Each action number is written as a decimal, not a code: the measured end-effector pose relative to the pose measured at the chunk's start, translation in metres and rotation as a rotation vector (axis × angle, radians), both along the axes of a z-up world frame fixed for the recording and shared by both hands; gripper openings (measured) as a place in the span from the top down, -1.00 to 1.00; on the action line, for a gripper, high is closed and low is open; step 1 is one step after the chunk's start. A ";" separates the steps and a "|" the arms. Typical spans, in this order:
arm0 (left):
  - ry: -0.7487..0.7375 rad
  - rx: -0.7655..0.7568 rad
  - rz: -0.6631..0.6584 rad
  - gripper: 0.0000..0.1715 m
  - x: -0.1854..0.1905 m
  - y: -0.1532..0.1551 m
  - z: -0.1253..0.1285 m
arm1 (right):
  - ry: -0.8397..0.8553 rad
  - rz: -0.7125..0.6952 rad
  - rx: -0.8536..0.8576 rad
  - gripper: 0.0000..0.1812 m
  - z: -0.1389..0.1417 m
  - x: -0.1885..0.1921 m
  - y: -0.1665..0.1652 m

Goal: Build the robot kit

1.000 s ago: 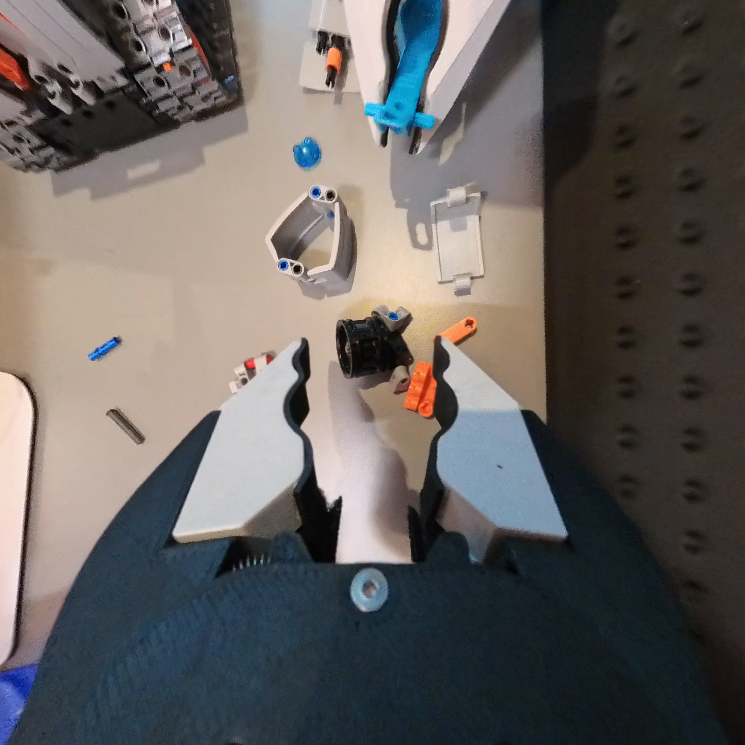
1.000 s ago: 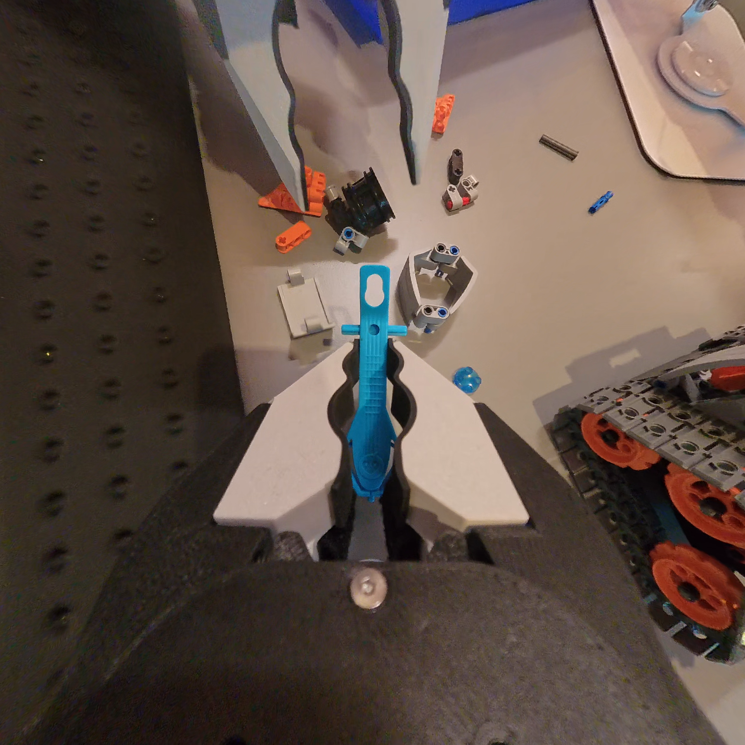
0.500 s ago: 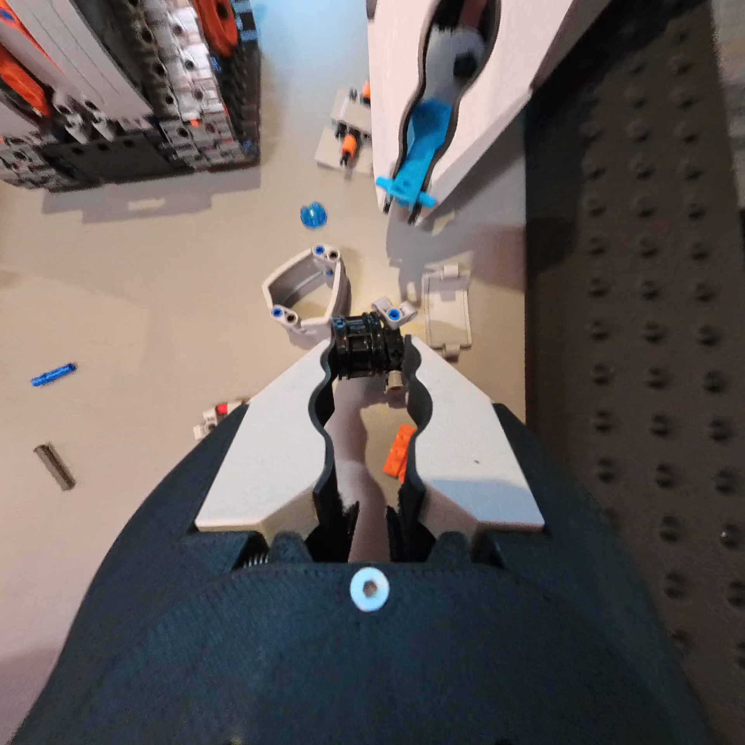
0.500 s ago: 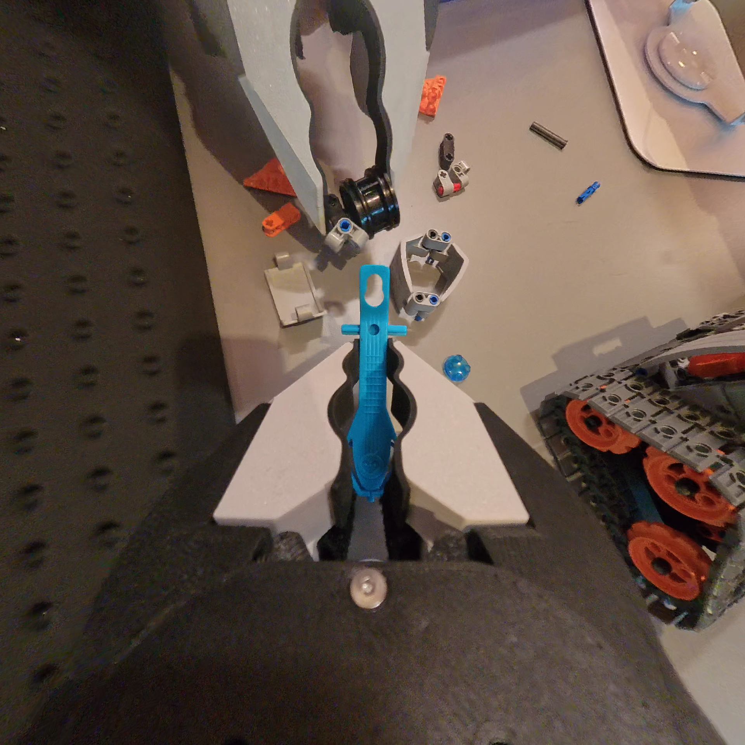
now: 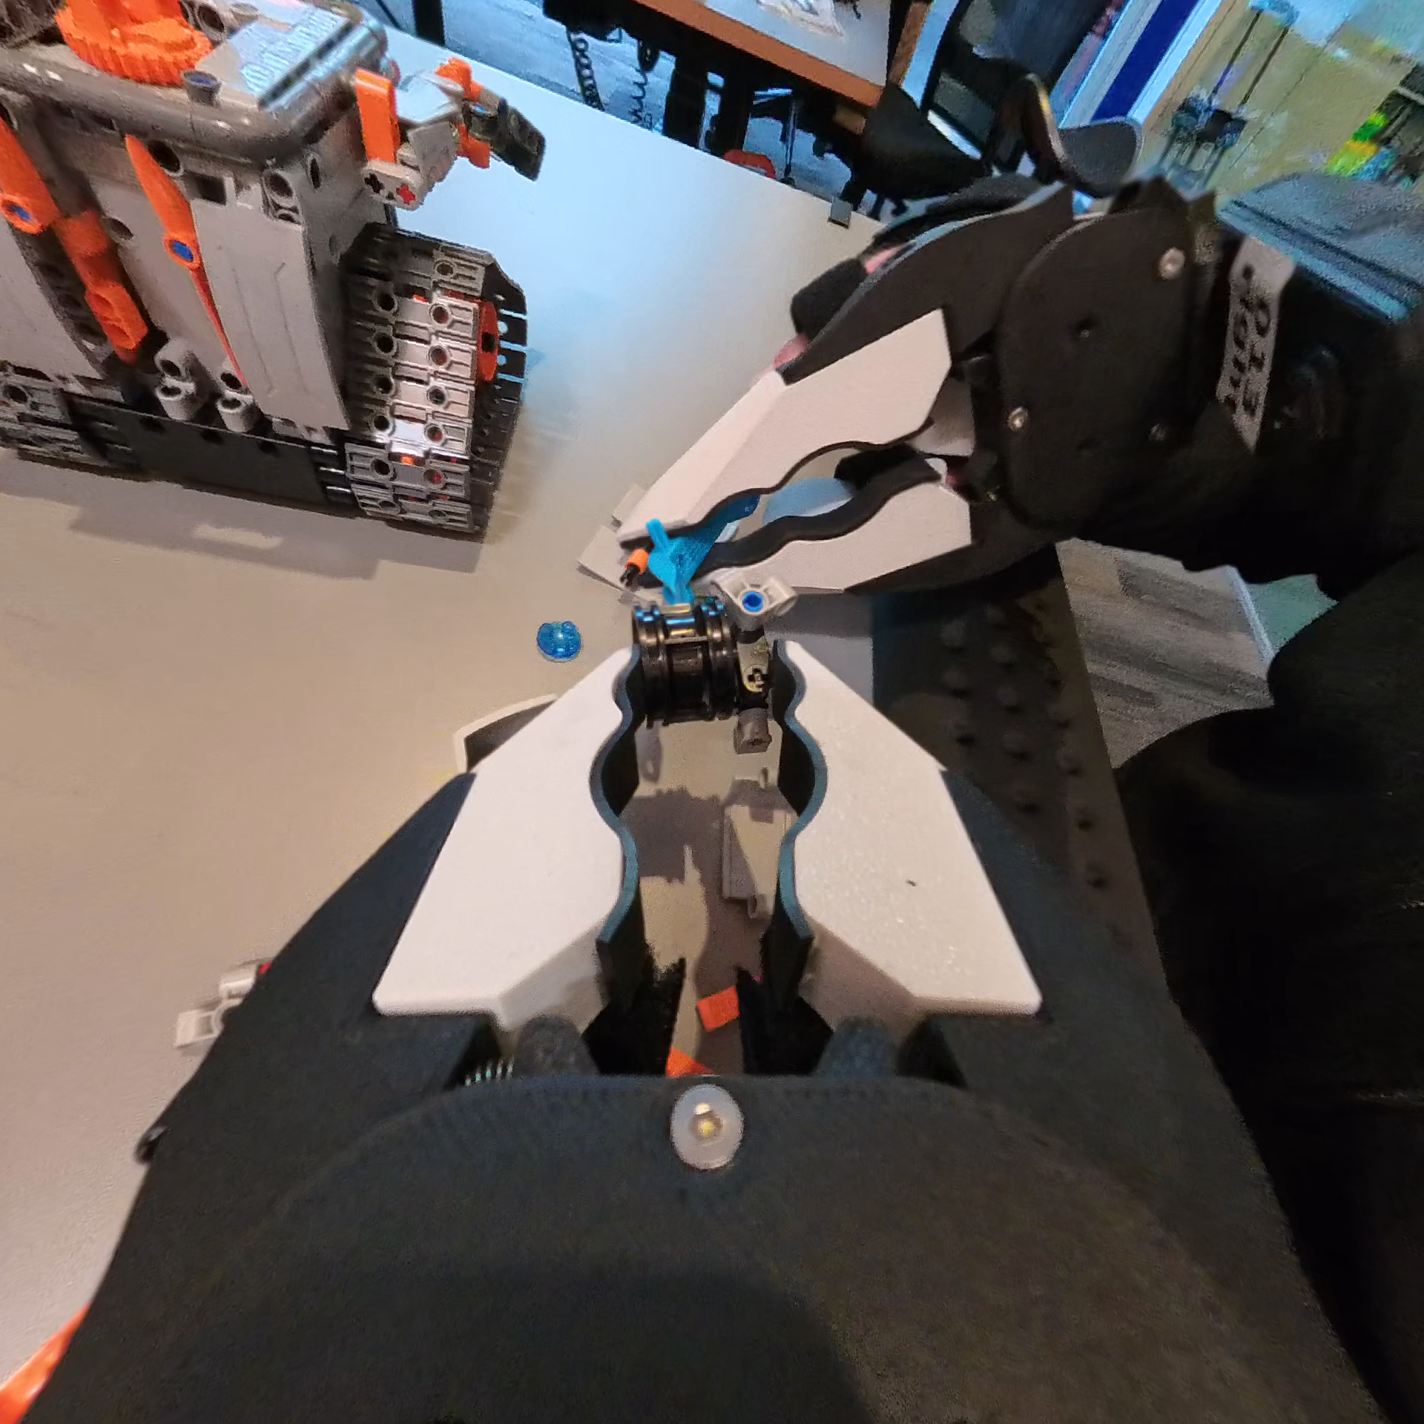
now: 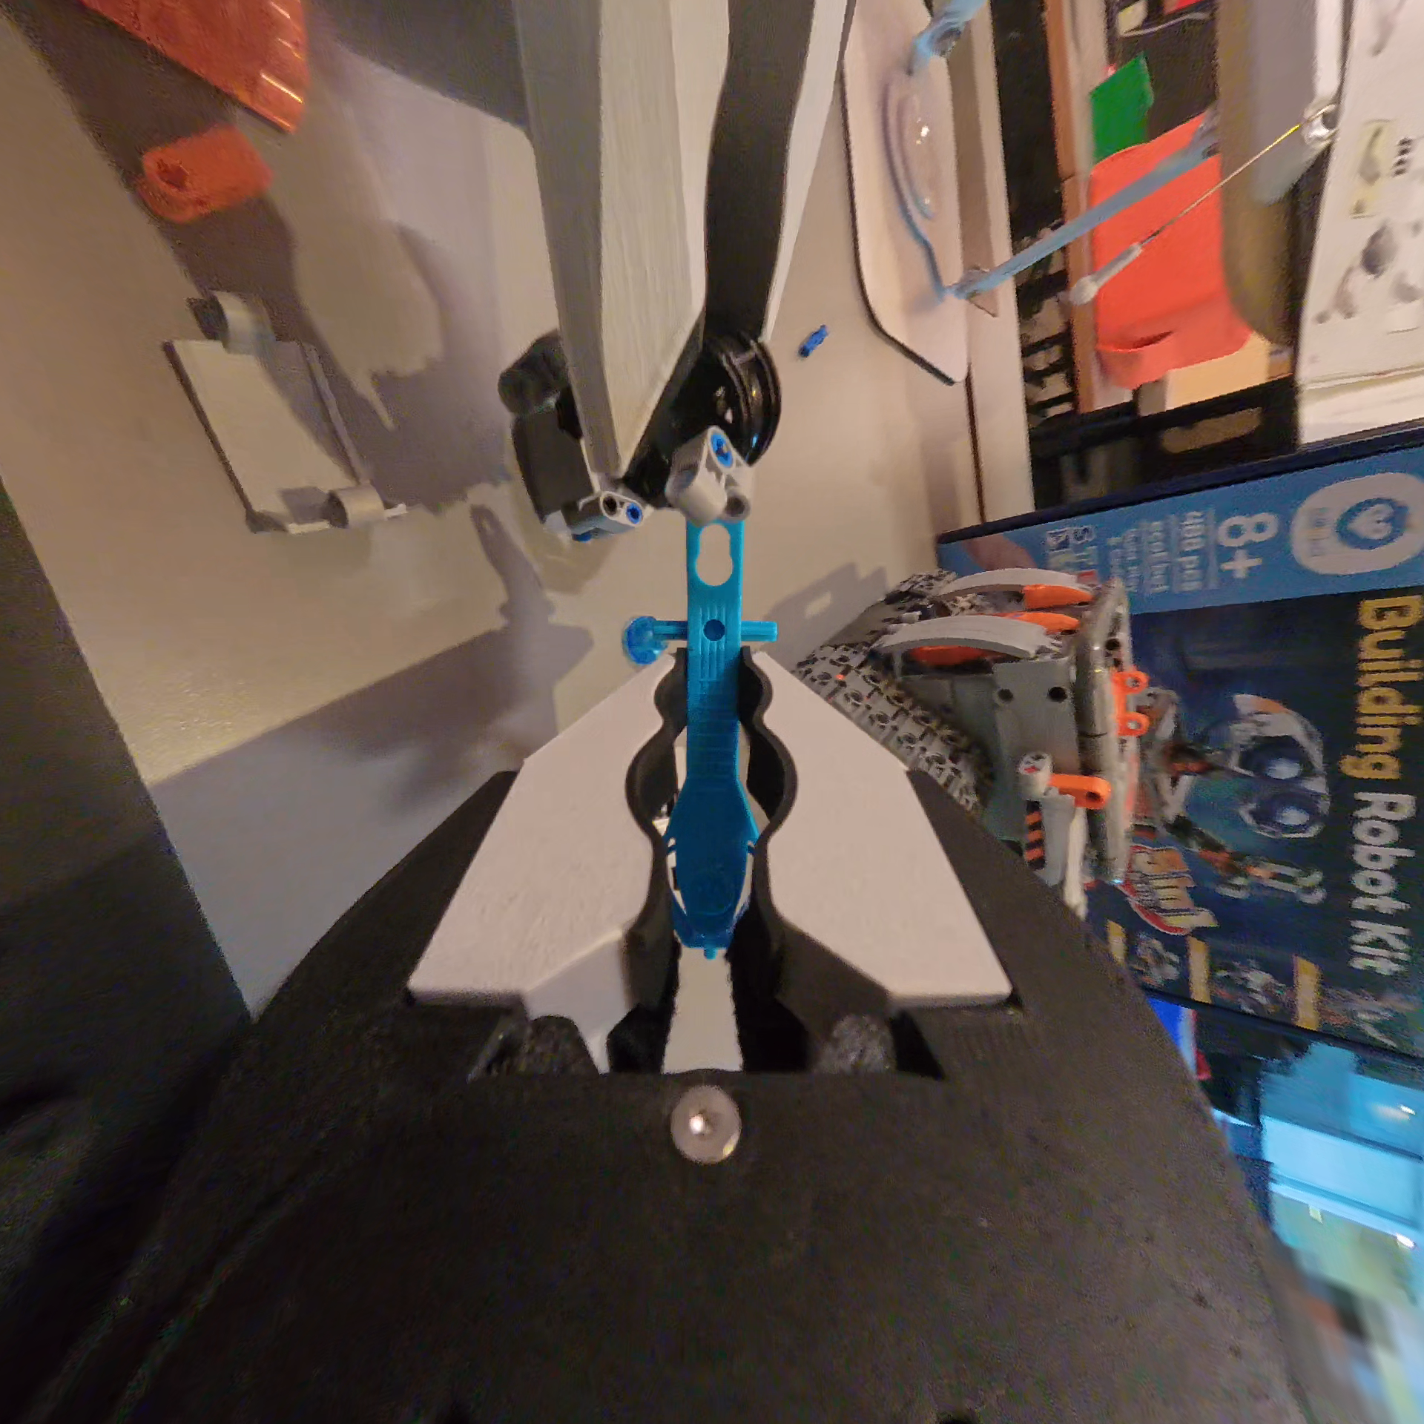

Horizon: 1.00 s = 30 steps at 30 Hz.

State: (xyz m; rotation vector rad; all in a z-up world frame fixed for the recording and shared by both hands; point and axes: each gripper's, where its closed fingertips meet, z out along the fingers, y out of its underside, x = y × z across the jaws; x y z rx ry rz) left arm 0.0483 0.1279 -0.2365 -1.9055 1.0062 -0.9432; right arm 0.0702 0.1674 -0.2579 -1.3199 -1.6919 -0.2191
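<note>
I've got the black wheel hub (image 5: 688, 672) with its grey connector pieces (image 5: 751, 599) pinched at the fingertips of my left gripper (image 5: 697, 678), lifted clear of the surface (image 5: 231, 770). I judge it's held up so the tool can get at it. My right gripper (image 6: 713, 655) is clamped nearly closed on the blue separator tool (image 6: 710, 740), whose slotted tip touches the grey connector (image 6: 705, 470) on the hub. Below lie a blue round stud (image 5: 559, 641) and a grey hinged panel (image 6: 270, 439); the tracked brick vehicle (image 5: 254, 293) stands well apart, a kit box (image 6: 1271, 732) beyond.
</note>
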 end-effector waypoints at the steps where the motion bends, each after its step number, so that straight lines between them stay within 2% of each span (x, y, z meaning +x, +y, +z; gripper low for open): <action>1: -0.004 0.003 0.005 0.65 0.002 0.000 -0.001 | -0.001 -0.003 0.027 0.89 0.002 -0.001 0.000; 7: -0.048 0.015 0.036 0.65 0.002 0.003 0.006 | 0.012 -0.001 0.131 0.90 0.018 -0.001 0.001; 12: -0.063 0.021 0.056 0.65 0.001 0.008 0.007 | -0.021 0.008 0.179 0.89 0.017 -0.001 0.002; 25: -0.109 -0.029 0.098 0.65 -0.002 0.016 0.009 | -0.029 0.025 0.228 0.89 0.025 -0.002 0.005; 30: -0.150 -0.085 0.115 0.65 -0.006 0.020 0.007 | -0.026 0.038 0.174 0.89 0.023 0.000 0.005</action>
